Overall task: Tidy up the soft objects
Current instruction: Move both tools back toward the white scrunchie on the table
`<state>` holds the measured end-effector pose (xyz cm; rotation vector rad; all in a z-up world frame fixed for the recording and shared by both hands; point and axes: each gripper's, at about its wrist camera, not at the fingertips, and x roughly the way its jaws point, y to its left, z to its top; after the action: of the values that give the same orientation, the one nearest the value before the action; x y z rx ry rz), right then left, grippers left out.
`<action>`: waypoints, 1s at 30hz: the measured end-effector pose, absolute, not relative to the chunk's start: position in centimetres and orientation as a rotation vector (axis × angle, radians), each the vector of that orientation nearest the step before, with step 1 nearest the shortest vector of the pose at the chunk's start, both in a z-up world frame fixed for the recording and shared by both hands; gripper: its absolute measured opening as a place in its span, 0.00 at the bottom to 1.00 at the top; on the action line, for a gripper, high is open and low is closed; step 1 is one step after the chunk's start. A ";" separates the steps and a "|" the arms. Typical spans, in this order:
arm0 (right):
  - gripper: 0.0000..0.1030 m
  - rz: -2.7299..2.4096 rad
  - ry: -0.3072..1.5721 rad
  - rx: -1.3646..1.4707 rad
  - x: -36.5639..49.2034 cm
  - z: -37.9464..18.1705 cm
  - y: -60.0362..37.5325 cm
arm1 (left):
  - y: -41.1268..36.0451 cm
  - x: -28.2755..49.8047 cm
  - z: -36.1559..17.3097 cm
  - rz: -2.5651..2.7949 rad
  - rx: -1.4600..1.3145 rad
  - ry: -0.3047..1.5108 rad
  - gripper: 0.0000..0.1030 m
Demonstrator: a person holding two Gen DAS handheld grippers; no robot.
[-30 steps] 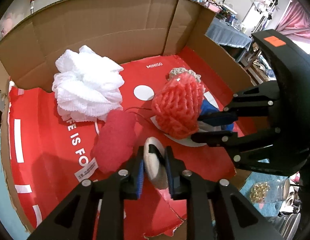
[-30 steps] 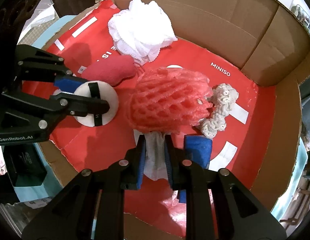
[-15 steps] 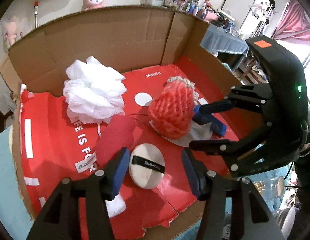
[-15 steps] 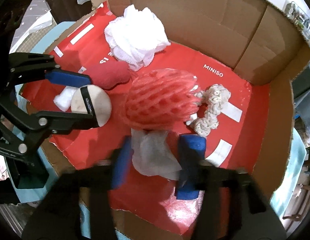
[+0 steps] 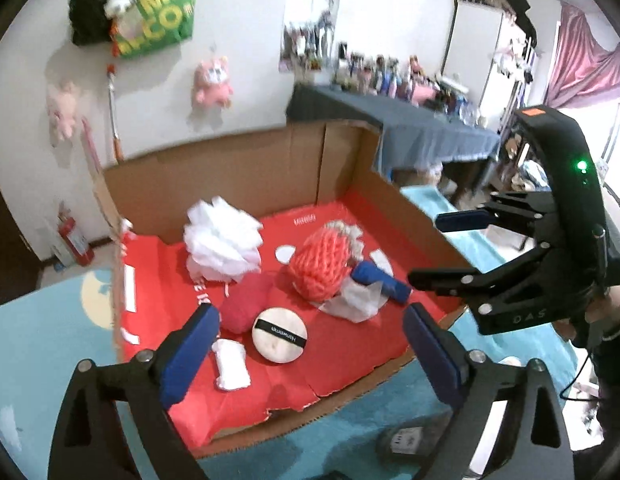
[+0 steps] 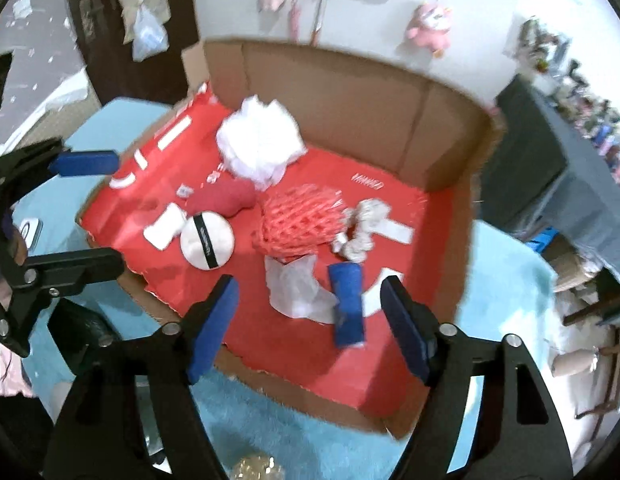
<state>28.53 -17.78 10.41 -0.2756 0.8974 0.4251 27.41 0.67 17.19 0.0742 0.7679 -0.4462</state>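
A cardboard box (image 5: 249, 172) with a red liner holds a white mesh puff (image 5: 221, 244), a red foam net (image 5: 320, 266), a red sponge (image 5: 245, 302), a round powder puff (image 5: 279, 335), a small white pad (image 5: 231, 364), a crumpled tissue (image 6: 297, 288), a blue sponge (image 6: 348, 304) and a knitted scrunchie (image 6: 364, 228). My left gripper (image 5: 310, 344) hangs above the box's near edge, jaws opening, gripping nothing. My right gripper (image 6: 310, 296) hovers over the tissue and blue sponge, jaws also opening, touching neither.
The box sits on a teal rug (image 5: 49, 340). A table with a blue cloth (image 5: 410, 128) stands behind it on the right. A jar of gold beads (image 6: 253, 468) lies near the front. A hand (image 5: 602, 320) holds the right gripper.
The left gripper let go of the powder puff and the right let go of the tissue. Both opened wide, rose and drew back from the box.
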 end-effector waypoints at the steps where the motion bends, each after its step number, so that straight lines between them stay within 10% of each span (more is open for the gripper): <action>1: 0.72 0.410 0.873 -0.273 27.7 11.2 -18.1 | 0.7 26.5 17.8 -0.426 0.079 0.738 0.95; 30: 0.91 0.163 0.403 -0.122 3.0 14.3 -23.1 | 0.1 5.8 19.2 -0.222 0.016 0.320 1.00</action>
<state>3.03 -23.09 14.31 -0.1216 0.4031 0.1627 5.85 0.15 19.21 0.0164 0.3198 -0.2217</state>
